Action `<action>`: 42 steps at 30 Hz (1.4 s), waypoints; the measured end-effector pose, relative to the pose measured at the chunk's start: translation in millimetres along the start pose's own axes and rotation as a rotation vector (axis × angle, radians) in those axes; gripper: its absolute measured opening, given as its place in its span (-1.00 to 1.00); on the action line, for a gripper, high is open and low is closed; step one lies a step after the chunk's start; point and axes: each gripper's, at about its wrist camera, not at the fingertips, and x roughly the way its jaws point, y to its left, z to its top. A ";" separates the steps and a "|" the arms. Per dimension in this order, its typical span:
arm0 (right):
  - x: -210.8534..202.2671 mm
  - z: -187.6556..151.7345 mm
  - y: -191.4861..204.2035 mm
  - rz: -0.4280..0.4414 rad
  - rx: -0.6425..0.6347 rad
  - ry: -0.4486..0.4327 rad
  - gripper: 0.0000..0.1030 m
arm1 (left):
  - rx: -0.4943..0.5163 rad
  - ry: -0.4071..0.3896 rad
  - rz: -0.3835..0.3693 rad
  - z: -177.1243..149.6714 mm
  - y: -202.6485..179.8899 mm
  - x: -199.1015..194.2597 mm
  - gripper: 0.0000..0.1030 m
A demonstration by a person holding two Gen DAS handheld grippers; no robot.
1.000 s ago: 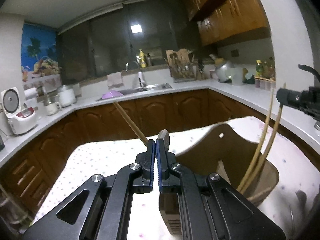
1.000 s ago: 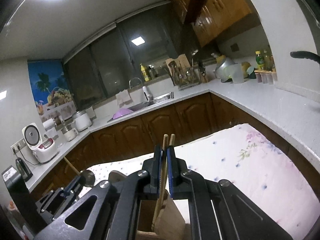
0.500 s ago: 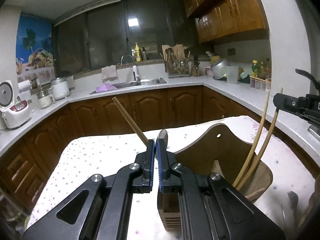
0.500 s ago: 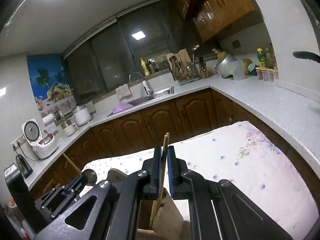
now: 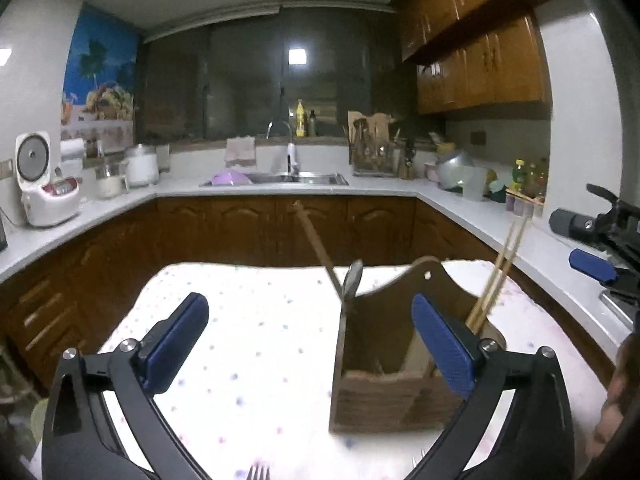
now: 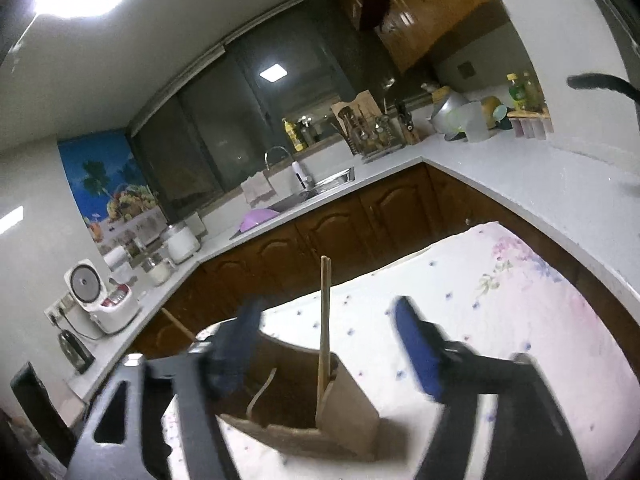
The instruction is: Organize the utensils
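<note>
Surroundings: an L-shaped kitchen counter (image 5: 460,204) runs behind the work area, carrying a white rice cooker (image 5: 42,184) at far left, a steel sink (image 5: 296,178) with a tap, a lilac bowl (image 5: 228,178) beside the sink, a rack of kitchen tools (image 5: 374,150) and bottles toward the right corner. Dark wood cabinets sit below and above it.

Work area: the surface (image 5: 260,344) is covered by a white cloth with small coloured dots. A fork (image 5: 258,472) lies at the near edge, only its tines in view; a second set of tines shows just right of it, too cropped to identify with confidence.

Task item: a wooden utensil caddy (image 5: 384,368) with a raised centre handle stands upright on the surface, right of centre. A pair of chopsticks (image 5: 496,276) leans in its right-hand compartment. A spoon (image 5: 352,278) and a wooden-handled utensil (image 5: 316,240) rise at its far left corner; which compartment holds them cannot be told.

Left gripper (image 5: 310,344): jaws spread wide, holding nothing. Its right-hand blue pad overlaps the caddy's near right portion in view; whether it touches is unclear.

Right gripper (image 6: 328,352): jaws likewise wide apart and empty, straddling the caddy from above, with the chopsticks standing free between the two pads. The picture is motion-blurred. The same gripper appears at the right edge of the left wrist view, well above the surface.
</note>
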 end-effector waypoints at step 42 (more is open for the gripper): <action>-159.9 -137.5 8.3 -0.083 -0.101 0.228 0.76 | -0.052 0.290 -0.110 -102.8 38.6 -150.2 1.00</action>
